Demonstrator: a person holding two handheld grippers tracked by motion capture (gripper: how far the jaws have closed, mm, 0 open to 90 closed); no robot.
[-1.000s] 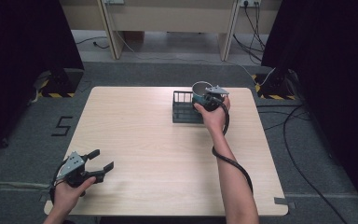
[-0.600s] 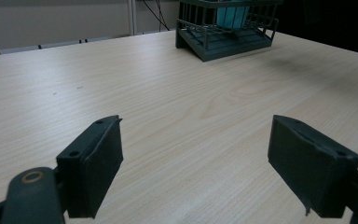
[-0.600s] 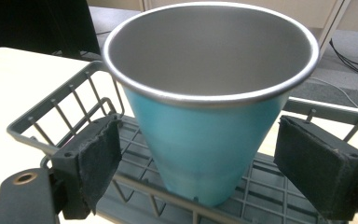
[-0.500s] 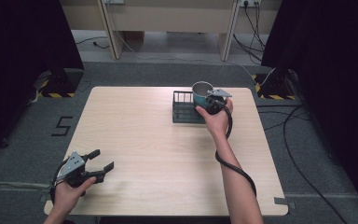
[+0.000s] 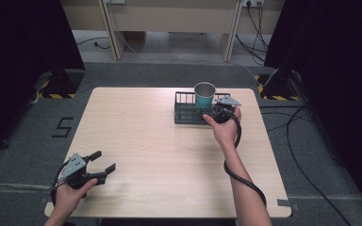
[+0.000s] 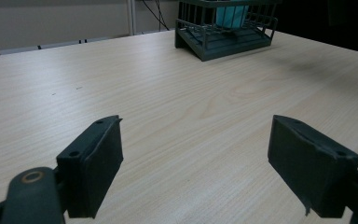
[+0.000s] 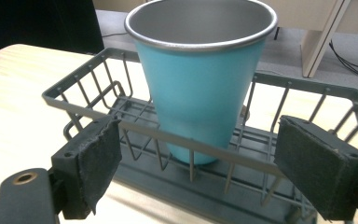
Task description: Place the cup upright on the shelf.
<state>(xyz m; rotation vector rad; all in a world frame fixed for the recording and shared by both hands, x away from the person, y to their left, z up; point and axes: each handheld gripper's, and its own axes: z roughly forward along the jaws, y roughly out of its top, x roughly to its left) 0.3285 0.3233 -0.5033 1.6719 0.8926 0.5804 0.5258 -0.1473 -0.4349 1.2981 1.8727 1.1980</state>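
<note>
Teal metal cup [image 7: 200,88] stands upright in the wire rack [image 7: 98,109], so probably parked there; right hand-held gripper [image 7: 200,175] spread wide just outside the rack; left hand-held gripper [image 6: 196,172] spread too, idle over bare table [image 6: 168,102].

Cup [image 5: 204,94] in rack [image 5: 184,114], table [image 5: 169,155] far-right.

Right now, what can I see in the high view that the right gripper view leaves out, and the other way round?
High view: the whole table, both hands, and the left tool open near the table's front corner. Right gripper view: the cup's bare metal inside and the soft pads of the right tool, open on the near side of the rack's rail. Both: the blue cup upright in the wire rack.
</note>
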